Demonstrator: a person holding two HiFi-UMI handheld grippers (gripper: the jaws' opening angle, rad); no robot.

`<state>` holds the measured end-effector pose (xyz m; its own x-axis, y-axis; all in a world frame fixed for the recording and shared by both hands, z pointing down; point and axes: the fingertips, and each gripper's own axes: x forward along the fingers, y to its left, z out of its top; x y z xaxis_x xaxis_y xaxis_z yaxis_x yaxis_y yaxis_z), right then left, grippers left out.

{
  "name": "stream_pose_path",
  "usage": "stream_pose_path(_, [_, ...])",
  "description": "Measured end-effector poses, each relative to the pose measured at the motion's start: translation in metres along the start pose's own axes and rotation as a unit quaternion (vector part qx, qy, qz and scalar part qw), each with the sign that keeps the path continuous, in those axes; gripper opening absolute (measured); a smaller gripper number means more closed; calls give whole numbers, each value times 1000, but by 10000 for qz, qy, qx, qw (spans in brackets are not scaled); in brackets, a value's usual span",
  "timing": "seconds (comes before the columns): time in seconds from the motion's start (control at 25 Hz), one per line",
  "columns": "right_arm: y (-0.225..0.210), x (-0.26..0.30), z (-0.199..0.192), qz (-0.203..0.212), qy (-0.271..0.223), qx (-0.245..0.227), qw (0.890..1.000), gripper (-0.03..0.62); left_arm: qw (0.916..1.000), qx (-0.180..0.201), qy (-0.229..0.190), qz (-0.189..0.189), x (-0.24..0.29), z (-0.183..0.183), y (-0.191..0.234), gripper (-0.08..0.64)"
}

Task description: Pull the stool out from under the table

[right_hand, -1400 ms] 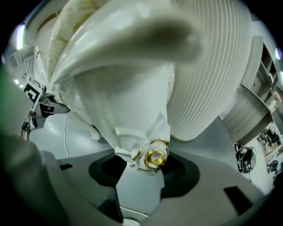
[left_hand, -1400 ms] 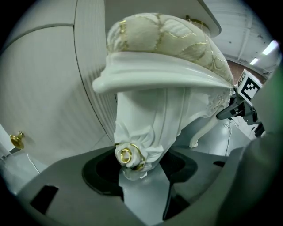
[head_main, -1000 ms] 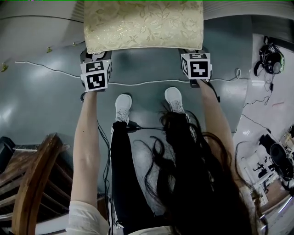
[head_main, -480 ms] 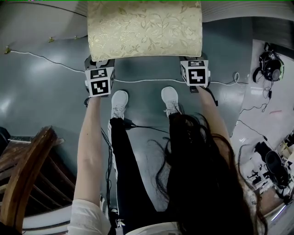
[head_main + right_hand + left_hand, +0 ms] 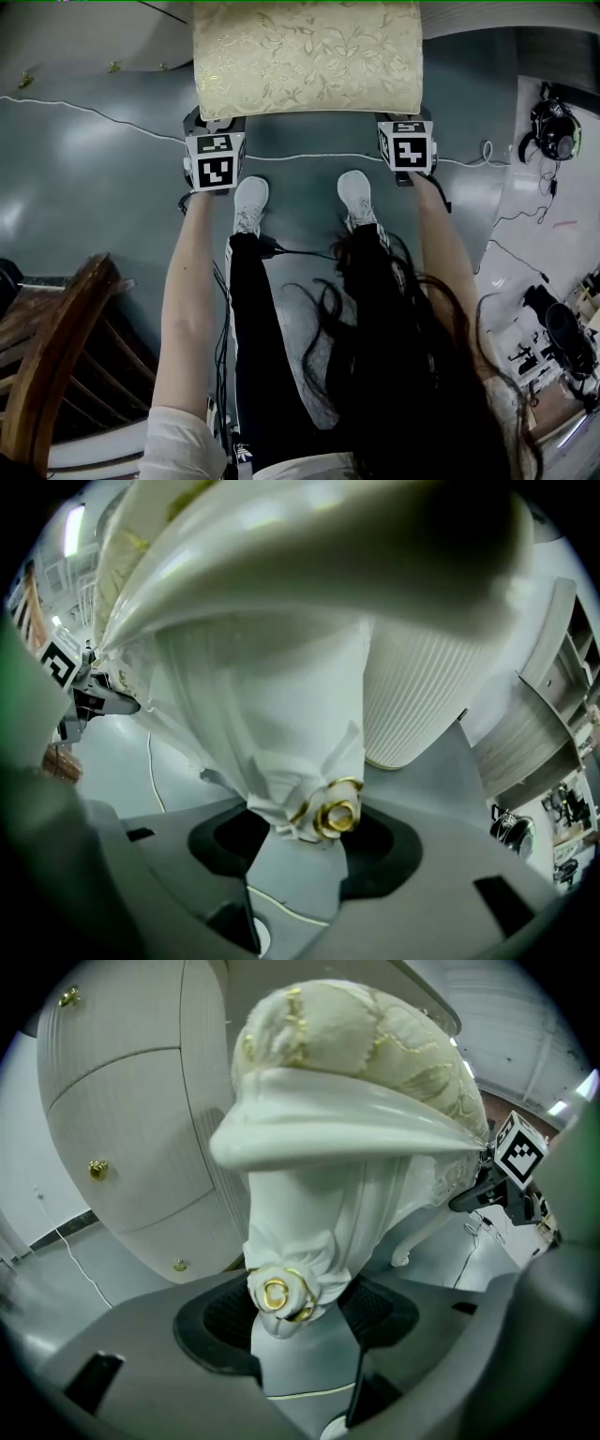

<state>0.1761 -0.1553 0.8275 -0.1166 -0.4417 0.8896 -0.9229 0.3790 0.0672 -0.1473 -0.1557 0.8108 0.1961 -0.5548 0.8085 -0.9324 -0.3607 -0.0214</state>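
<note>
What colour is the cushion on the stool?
The cushion is pale gold with a leafy pattern, clearest in the head view.

There is one stool (image 5: 307, 56) and two grippers, the left gripper (image 5: 281, 1321) and the right gripper (image 5: 314, 841). Each carries one marker cube (image 5: 216, 161) (image 5: 405, 147) and has one stool leg (image 5: 300, 1213) (image 5: 272, 724) between its jaws. Just behind the grippers are two shoes (image 5: 250, 202) (image 5: 356, 195), well behind the left gripper one chair (image 5: 56, 366), out beyond the right gripper one headset (image 5: 553, 131), and beside the left gripper one cabinet (image 5: 122, 1119) with three gold knobs (image 5: 97, 1170).
</note>
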Motion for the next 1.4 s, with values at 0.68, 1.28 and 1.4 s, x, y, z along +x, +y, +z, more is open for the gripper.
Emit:
stream_pose_path(0.68, [11,-25,-25,-77,-27,161,9998,238,9991,352,216,-130,-23,-16,-11,265])
stream_pose_path(1.28, [65,-76,-152,1,35,-398,9992,235,9990,-107,392,185,-97,-155,-73,264])
stream_pose_path(1.4, [65,-79,-149,-52,8,-409,9991,235,9990,-61,378,223,-97,-151,-70,264])
